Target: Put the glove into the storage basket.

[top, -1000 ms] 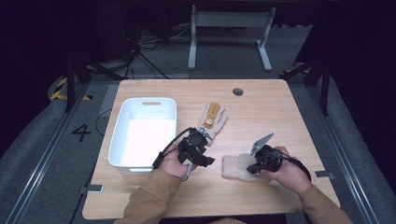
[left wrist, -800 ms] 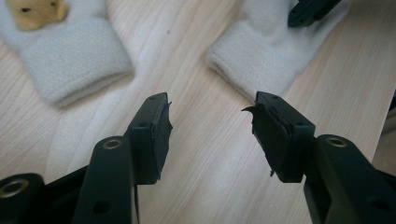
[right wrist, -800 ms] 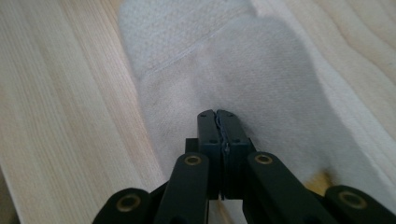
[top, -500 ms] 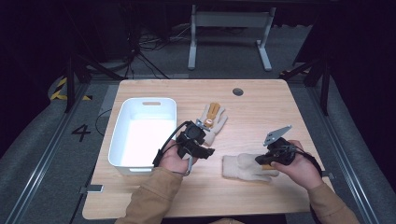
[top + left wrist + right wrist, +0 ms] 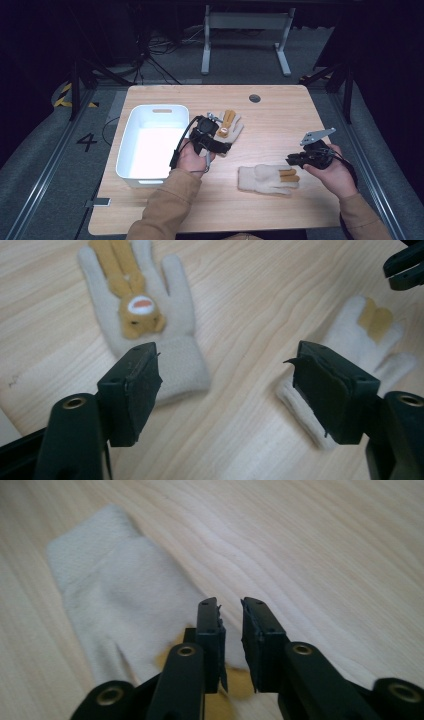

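We see two cream knitted gloves lying flat on the wooden table [image 5: 280, 107], well apart from each other. The far glove [image 5: 231, 127], with a tan bear figure sewn on it, lies just right of the white plastic bin [image 5: 131, 150]. The near glove [image 5: 267, 178] lies in front of the person, its tan-tipped fingers pointing toward our right gripper [image 5: 295, 159]. Our left gripper [image 5: 220, 146] hangs over the far glove's cuff; in the left gripper view its jaws stand wide apart, having just been opening, with nothing between them but bare wood and the two gloves beyond. Our right gripper sits just beside the near glove's fingertips. In the right gripper view its jaws have just been opening too and now stand with a narrow gap between the pads, which hold nothing; the glove lies under and behind them, and we cannot tell whether the tips touch the fabric. Each gripper rests in one hand, both sleeves tan.
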A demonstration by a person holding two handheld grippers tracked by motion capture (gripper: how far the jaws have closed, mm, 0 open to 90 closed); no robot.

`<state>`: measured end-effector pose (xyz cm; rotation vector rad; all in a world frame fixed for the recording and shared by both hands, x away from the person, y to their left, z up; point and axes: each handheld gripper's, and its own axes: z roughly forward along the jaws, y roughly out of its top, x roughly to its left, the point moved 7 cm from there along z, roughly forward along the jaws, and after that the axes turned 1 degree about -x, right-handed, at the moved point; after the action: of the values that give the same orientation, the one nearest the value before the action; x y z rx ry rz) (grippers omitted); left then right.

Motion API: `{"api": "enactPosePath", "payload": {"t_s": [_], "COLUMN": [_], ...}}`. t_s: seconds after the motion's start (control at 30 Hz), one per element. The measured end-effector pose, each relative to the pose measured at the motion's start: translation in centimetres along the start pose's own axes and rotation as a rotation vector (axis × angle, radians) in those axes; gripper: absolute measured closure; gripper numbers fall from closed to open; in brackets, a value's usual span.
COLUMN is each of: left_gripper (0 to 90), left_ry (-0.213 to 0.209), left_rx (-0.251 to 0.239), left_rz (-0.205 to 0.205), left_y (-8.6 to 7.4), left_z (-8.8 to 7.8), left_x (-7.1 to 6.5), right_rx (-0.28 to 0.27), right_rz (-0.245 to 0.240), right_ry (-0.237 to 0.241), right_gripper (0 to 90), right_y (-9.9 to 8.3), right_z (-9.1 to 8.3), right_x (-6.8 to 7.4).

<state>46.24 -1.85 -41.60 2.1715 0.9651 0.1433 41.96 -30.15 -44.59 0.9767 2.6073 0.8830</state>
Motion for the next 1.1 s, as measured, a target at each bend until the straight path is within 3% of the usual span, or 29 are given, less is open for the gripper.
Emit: {"api": "enactPosePath", "payload": {"t_s": [0.07,0.13,0.17,0.2,0.33,0.43,0.6,0.67,0.77,1.1], "left_gripper": [23.9,23.8,23.9,24.4,27.0,31.3,35.2,37.1,37.4,37.9], "left_ry": [-0.002,0.011,0.044,0.040,0.058,0.041,0.056,0.088,0.076,0.154], "left_rx": [-0.030,-0.029,-0.010,0.001,0.010,0.005,0.016,0.047,0.051,0.079], "left_rz": [0.005,0.012,0.017,0.016,-0.021,-0.058,-0.060,-0.090,-0.127,-0.143], "left_y": [0.5,0.6,0.7,0.8,1.4,1.7,2.0,2.1,2.3,2.7], "left_z": [0.4,0.6,1.1,1.3,2.1,2.7,3.5,4.2,4.9,7.1], "left_x": [0.4,0.6,1.0,1.2,1.9,2.4,2.6,2.7,3.0,3.7], "right_rx": [-0.019,-0.025,-0.028,-0.034,-0.045,-0.057,-0.058,-0.062,-0.071,-0.070], "right_rz": [0.022,0.031,0.052,0.065,0.097,0.110,0.128,0.131,0.127,0.126], "right_ry": [-0.032,-0.039,-0.056,-0.061,-0.074,-0.081,-0.078,-0.078,-0.082,-0.073], "right_gripper": [70.9,69.3,68.9,68.9,68.9,68.6,67.7,66.5,66.4,65.7], "right_y": [-0.4,-0.6,-1.2,-1.4,-2.0,-2.3,-2.6,-2.5,-2.3,-2.3], "right_z": [-0.5,-0.6,-0.8,-0.9,-1.4,-1.7,-1.8,-1.9,-2.0,-1.9], "right_x": [-1.2,-1.7,-2.6,-2.9,-4.0,-4.6,-4.9,-4.9,-4.7,-4.6]}}
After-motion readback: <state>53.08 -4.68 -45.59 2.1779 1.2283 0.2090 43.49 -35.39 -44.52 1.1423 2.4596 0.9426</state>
